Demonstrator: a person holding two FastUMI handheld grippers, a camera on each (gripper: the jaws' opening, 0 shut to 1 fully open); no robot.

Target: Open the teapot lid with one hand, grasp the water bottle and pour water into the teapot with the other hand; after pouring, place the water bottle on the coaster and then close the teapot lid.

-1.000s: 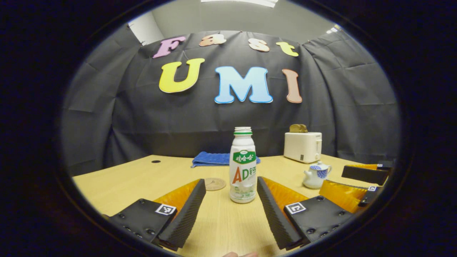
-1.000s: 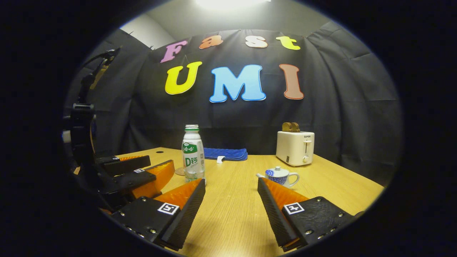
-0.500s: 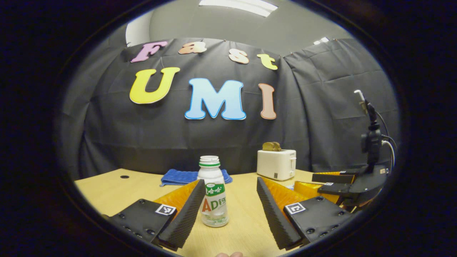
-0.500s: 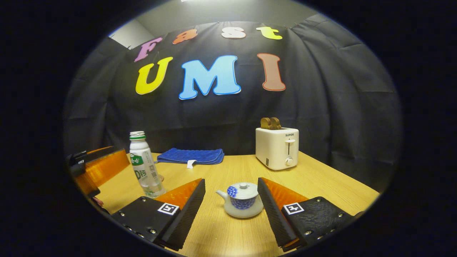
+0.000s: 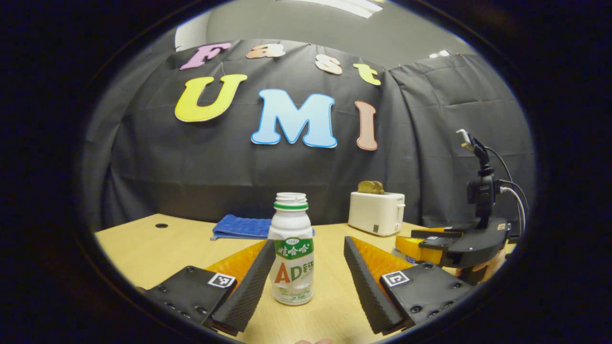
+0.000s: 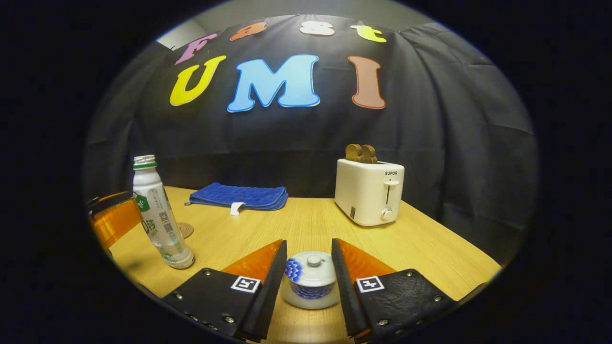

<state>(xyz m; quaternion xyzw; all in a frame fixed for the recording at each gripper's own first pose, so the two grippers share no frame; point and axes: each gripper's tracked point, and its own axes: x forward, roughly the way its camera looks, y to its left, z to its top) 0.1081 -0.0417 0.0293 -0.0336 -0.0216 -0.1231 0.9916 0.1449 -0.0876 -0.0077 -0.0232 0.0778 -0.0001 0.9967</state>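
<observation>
Left gripper (image 5: 310, 267) spread wide around the water bottle (image 5: 291, 251); bottle upright on the table (image 5: 158, 246), uncapped, hugging the left finger, clear gap to the right one. Right gripper (image 6: 308, 277) narrowed around the teapot (image 6: 311, 282), fingers flanking its sides, contact unclear; lid (image 6: 311, 265) on. Coaster (image 6: 185, 230) flat just behind the bottle. Blue cloth (image 6: 236, 196) at far edge, toaster (image 6: 369, 191) far right.
</observation>
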